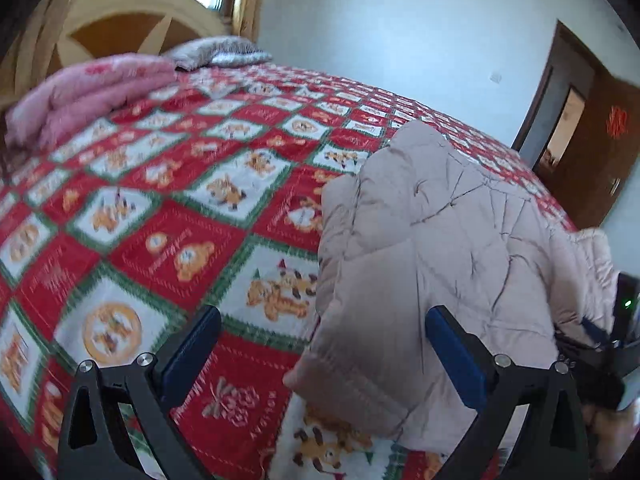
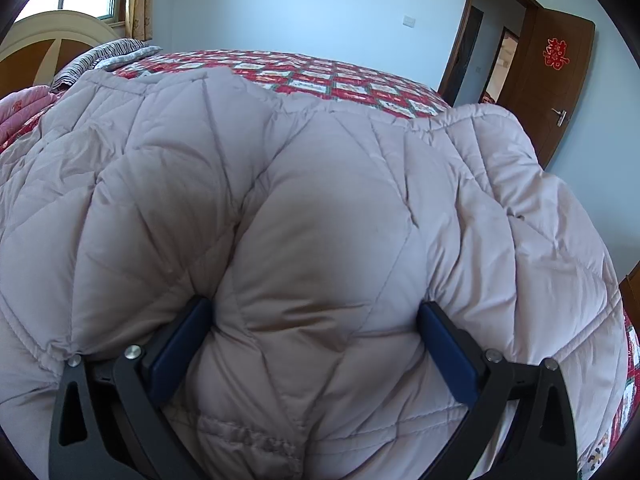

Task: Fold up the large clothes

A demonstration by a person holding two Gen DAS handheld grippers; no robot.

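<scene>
A pale pink quilted puffer coat (image 1: 432, 248) lies on a bed with a red, white and green patchwork cover (image 1: 168, 200). In the left wrist view my left gripper (image 1: 322, 322) is open above the coat's left edge, holding nothing. My right gripper shows at that view's right edge (image 1: 600, 360), down at the coat. In the right wrist view the coat (image 2: 320, 184) fills the frame. My right gripper (image 2: 316, 320) has its jaws wide apart, pressed into the coat with a padded bulge between the blue pads (image 2: 180, 344).
A folded pink blanket (image 1: 88, 88) and a grey striped pillow (image 1: 220, 52) lie at the head of the bed by a wooden headboard (image 1: 120, 16). An open brown door (image 2: 556, 64) is at the far right. The bed cover (image 2: 340, 76) stretches beyond the coat.
</scene>
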